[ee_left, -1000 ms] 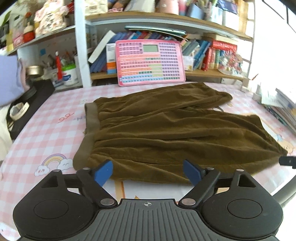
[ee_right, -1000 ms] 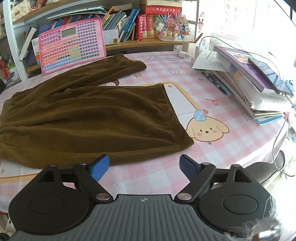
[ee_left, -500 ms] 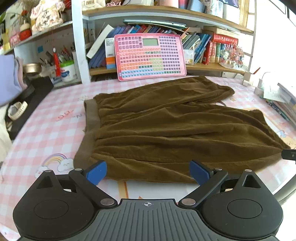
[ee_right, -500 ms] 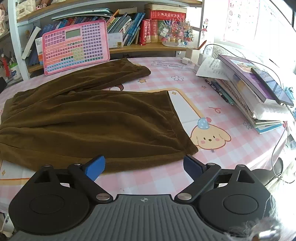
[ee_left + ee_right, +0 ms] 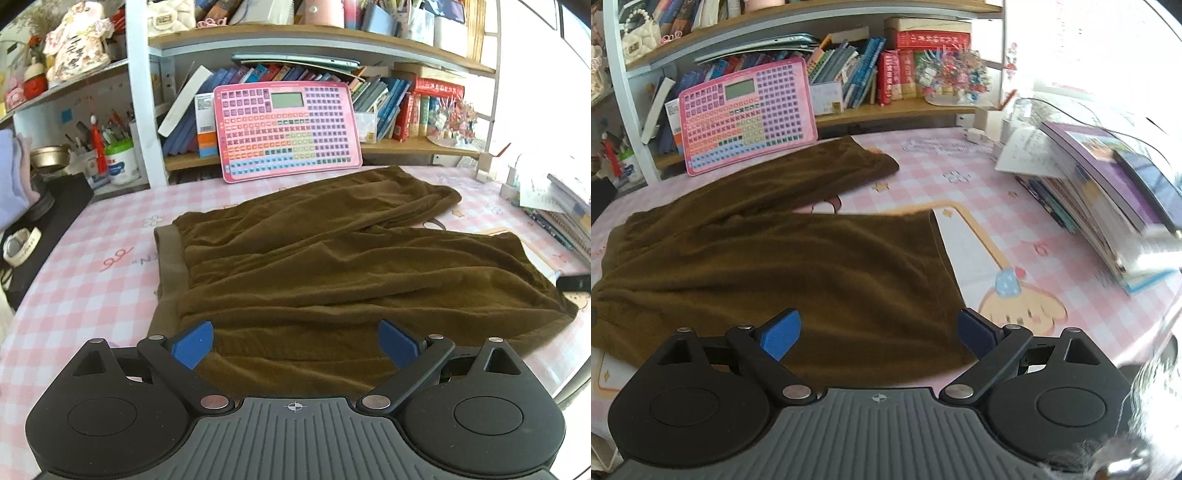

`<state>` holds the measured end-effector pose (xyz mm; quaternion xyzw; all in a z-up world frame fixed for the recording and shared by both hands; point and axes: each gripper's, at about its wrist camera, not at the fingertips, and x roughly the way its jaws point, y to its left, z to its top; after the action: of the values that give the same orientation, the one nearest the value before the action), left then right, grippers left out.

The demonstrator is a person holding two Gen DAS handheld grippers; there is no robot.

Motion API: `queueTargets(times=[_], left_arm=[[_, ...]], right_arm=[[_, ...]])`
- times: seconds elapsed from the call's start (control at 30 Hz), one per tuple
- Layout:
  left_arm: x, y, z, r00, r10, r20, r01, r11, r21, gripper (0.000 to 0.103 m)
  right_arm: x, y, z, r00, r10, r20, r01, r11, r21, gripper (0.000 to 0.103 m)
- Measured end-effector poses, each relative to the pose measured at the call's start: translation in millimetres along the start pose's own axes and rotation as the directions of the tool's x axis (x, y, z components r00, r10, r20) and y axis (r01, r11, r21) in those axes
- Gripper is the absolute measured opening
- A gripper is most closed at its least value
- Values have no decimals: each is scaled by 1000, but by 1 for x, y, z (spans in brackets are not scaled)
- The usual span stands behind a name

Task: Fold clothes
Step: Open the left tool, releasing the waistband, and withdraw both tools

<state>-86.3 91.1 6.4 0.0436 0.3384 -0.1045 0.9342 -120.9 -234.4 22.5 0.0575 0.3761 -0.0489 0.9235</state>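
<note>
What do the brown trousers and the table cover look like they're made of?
Brown trousers: soft napped cloth, likely velvet or fine corduroy; matte sheen along the folds, with a smoother ribbed waistband. Table cover: probably printed vinyl or oilcloth; it lies flat with pink checks and cartoon prints, though the gloss is hard to judge.

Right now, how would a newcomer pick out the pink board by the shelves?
Find the wooden bookshelf behind the pink checked table. Leaning against its books, just beyond the brown velvet trousers, stands the flat pink keypad board, unique for its button grid and small grey screen.
</note>
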Motion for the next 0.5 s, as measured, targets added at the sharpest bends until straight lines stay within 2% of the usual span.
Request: queueTargets(times=[0.27,0.5], left_arm=[[31,17,37,999,-17,-34,16,1000,-15,98],[69,27,75,999,27,-42,-26,1000,17,98]], right_arm=[[49,-23,59,996,86,-13,-87,984,-157,92],[106,-39,121,984,170,-47,-176,943,-284,92]])
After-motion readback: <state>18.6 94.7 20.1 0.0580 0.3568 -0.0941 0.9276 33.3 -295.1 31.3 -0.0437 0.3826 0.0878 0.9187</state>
